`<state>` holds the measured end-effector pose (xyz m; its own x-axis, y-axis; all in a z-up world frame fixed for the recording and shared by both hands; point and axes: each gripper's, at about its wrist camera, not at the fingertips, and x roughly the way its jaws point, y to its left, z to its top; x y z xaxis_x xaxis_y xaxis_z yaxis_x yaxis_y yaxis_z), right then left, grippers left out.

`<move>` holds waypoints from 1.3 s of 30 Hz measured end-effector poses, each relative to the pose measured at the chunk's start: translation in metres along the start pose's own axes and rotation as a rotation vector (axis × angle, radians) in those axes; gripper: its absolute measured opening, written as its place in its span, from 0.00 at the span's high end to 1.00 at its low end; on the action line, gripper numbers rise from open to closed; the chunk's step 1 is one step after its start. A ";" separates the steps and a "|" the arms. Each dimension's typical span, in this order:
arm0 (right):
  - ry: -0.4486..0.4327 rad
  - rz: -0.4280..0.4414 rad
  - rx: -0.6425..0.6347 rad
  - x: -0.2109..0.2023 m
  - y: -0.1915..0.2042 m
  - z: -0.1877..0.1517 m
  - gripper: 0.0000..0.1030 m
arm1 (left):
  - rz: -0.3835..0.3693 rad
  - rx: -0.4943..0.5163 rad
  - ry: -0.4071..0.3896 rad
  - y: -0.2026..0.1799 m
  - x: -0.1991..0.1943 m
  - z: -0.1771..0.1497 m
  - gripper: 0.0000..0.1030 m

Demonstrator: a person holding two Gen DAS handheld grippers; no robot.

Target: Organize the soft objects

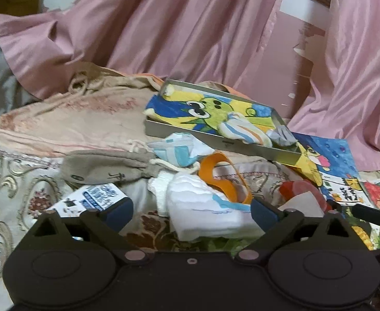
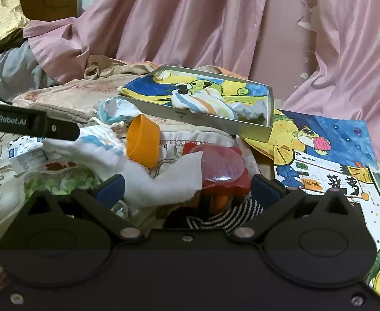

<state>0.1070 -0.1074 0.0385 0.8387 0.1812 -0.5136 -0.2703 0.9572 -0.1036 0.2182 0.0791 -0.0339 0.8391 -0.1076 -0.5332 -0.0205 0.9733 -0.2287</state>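
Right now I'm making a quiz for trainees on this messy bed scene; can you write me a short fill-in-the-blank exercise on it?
1. The striped sock lies inside the grey ____.
2. The curtain behind the bed is ____.
3. The cup lying on its side is ____.
4. The fingers of the left gripper stand ____ around a white cloth.

Missing words: box; pink; orange; open

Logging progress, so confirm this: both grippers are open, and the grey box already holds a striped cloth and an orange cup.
Not quite. The orange cup lies outside the grey box, on the bed in front of it, as the right wrist view shows. The striped cloth is inside, and both the left gripper and right gripper are open.
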 end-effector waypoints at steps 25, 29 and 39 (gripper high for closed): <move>0.039 0.015 -0.074 0.025 0.019 -0.001 0.98 | -0.127 -0.004 0.077 0.003 0.012 -0.005 0.94; 0.008 0.019 -0.122 0.018 0.024 -0.001 1.00 | -0.166 -0.006 0.048 0.003 0.004 -0.002 0.95; -0.147 -0.018 -0.165 -0.017 0.026 0.021 1.00 | -0.283 -0.015 -0.104 -0.007 -0.020 0.023 0.95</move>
<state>0.0951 -0.0808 0.0623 0.9005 0.2073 -0.3823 -0.3187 0.9127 -0.2558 0.2144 0.0796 -0.0027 0.8637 -0.3522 -0.3606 0.2146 0.9043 -0.3690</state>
